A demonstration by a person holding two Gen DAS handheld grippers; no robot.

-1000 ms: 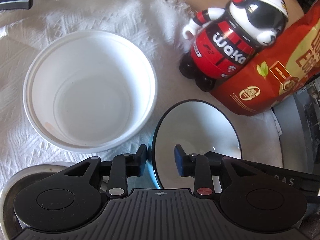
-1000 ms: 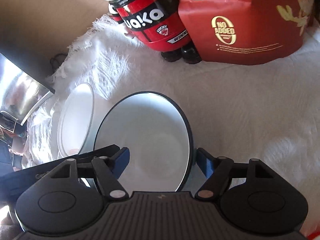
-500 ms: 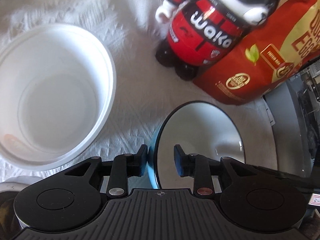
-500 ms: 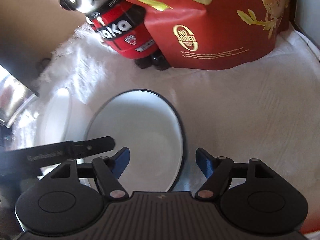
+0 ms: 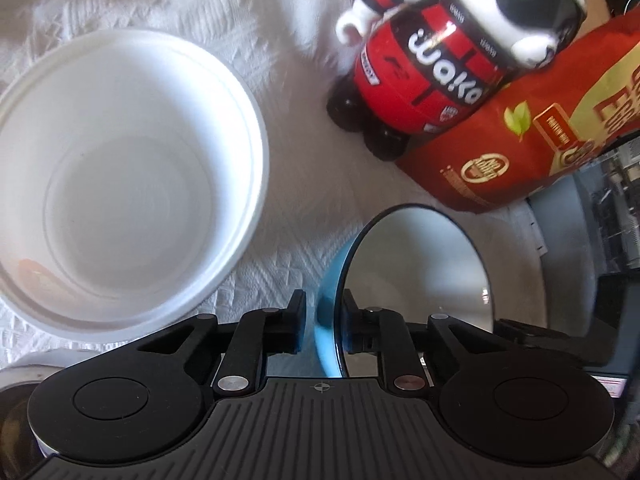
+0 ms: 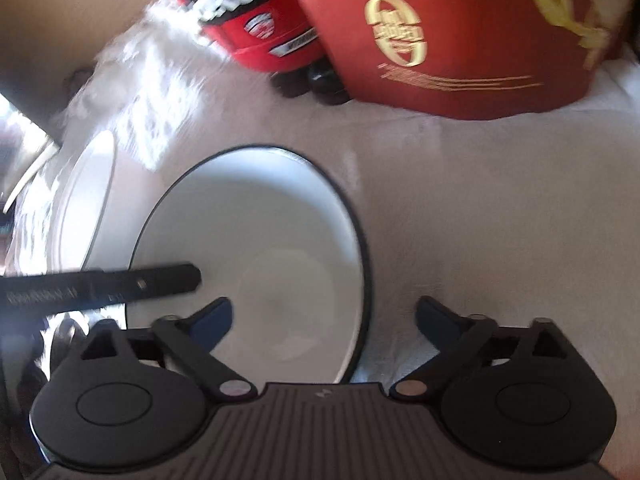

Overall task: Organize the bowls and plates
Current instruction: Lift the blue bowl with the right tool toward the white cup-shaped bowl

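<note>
The blue-and-white bowl (image 5: 420,280) sits tilted on the white cloth (image 5: 304,184), just right of the big white bowl (image 5: 120,184), with a strip of bare cloth between them. The left gripper (image 5: 324,316) is closing its fingers over the near rim, one inside and one outside; the inner pad looks on the rim, the outer one a hair off. The right gripper (image 6: 324,320) is opening, its fingers wide and straddling the bowl's right rim without touching. Both point steeply down. Behind stand a bear-shaped "Waka" bottle (image 5: 440,76) and a red bag (image 6: 460,40), with open cloth in front.
</note>
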